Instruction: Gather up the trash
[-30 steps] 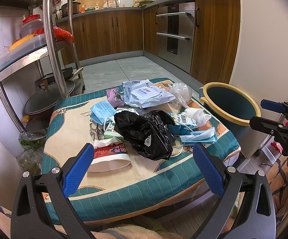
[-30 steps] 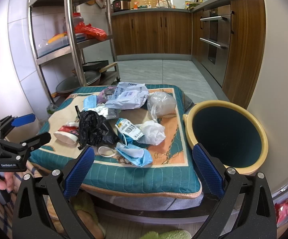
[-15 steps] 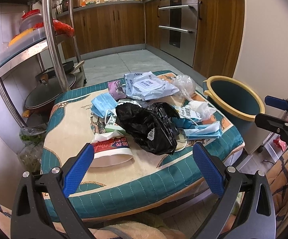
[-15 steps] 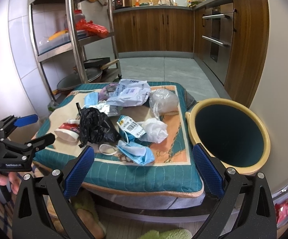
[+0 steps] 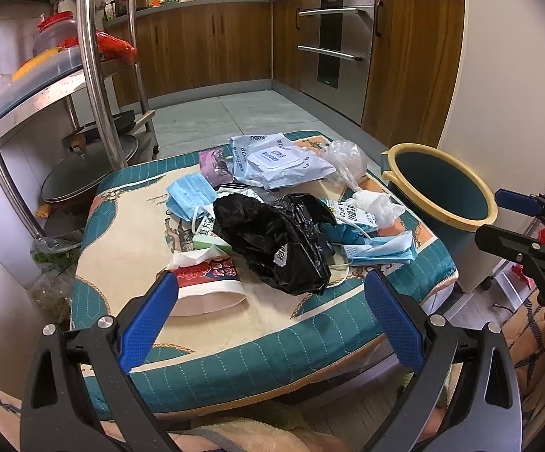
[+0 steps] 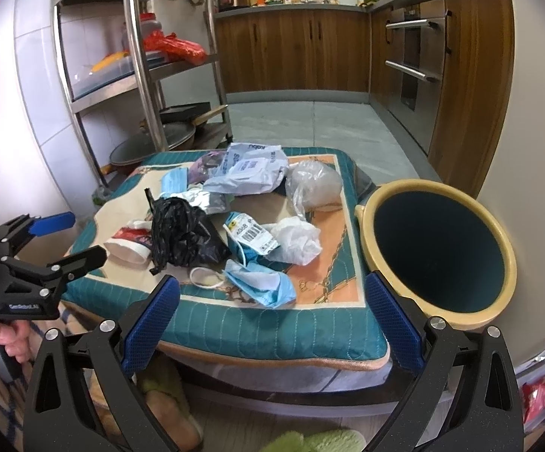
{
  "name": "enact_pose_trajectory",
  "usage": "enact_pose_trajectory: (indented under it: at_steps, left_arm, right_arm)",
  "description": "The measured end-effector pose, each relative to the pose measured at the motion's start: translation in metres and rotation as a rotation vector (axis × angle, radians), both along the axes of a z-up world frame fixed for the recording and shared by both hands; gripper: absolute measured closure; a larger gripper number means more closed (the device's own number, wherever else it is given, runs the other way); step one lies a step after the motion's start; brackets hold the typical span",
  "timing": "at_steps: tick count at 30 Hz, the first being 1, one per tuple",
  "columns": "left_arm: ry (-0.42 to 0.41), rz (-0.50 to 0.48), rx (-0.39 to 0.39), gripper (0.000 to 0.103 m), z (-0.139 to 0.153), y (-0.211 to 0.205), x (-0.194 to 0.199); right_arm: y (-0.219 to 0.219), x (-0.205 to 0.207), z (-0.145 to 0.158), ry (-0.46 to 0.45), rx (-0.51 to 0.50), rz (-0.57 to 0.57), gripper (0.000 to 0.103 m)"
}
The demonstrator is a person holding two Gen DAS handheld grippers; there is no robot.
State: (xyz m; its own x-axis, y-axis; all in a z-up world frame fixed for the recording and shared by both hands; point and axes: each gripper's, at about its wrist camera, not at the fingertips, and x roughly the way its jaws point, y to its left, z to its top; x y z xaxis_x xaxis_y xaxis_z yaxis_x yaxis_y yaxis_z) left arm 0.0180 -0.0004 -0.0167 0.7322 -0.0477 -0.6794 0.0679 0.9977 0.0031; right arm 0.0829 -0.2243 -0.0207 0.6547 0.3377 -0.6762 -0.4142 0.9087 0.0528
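Both hand-held grippers agape, left hand-held gripper point(image 5: 272, 316) near black bag point(image 5: 272, 241)

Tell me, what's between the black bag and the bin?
In the right wrist view, a barcode-labelled packet and a crumpled white bag lie between the black bag and the bin.

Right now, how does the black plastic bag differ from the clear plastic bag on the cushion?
The black plastic bag is opaque and dark; the clear plastic bag is see-through and pale. The black one lies crumpled near the middle of the pile, beside the paper cup; the clear one sits at the far side, nearer the bin. The black one looks larger in the left wrist view. Both are crumpled and rest on the cushion, untouched by either gripper.
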Motion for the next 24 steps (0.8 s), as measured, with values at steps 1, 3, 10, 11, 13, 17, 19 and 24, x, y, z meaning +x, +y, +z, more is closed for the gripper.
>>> enact_pose_trajectory:
  at_steps: [1, 3, 10, 11, 13, 17, 19, 24]
  left_arm:
    - [0.003, -0.009, -0.004, 0.006, 0.000, -0.001, 0.001]
    - [0.012, -0.044, -0.008, 0.011, -0.001, -0.006, 0.007]
    - [0.071, -0.077, -0.027, 0.023, -0.016, -0.016, 0.030]
    - [0.080, -0.071, -0.037, 0.025, -0.019, -0.016, 0.034]
    - [0.097, -0.061, -0.041, 0.029, -0.025, -0.016, 0.042]
    - [0.123, -0.042, -0.050, 0.037, -0.035, -0.015, 0.056]
    - [0.133, -0.034, -0.061, 0.040, -0.038, -0.013, 0.059]
    - [0.155, -0.024, -0.075, 0.052, -0.047, -0.012, 0.067]
  right_arm:
    - [0.001, 0.002, -0.002, 0.010, -0.001, 0.003, 0.006]
    - [0.002, 0.006, -0.006, 0.036, -0.001, 0.008, 0.007]
    - [0.002, 0.023, -0.020, 0.129, 0.010, 0.001, 0.011]
    - [0.003, 0.025, -0.023, 0.142, 0.008, 0.000, 0.012]
    - [0.004, 0.033, -0.032, 0.176, 0.003, -0.001, 0.023]
    - [0.009, 0.047, -0.049, 0.238, -0.007, 0.000, 0.027]
    - [0.012, 0.052, -0.055, 0.258, -0.006, 0.000, 0.028]
    - [0.018, 0.066, -0.070, 0.293, 0.004, -0.002, 0.028]
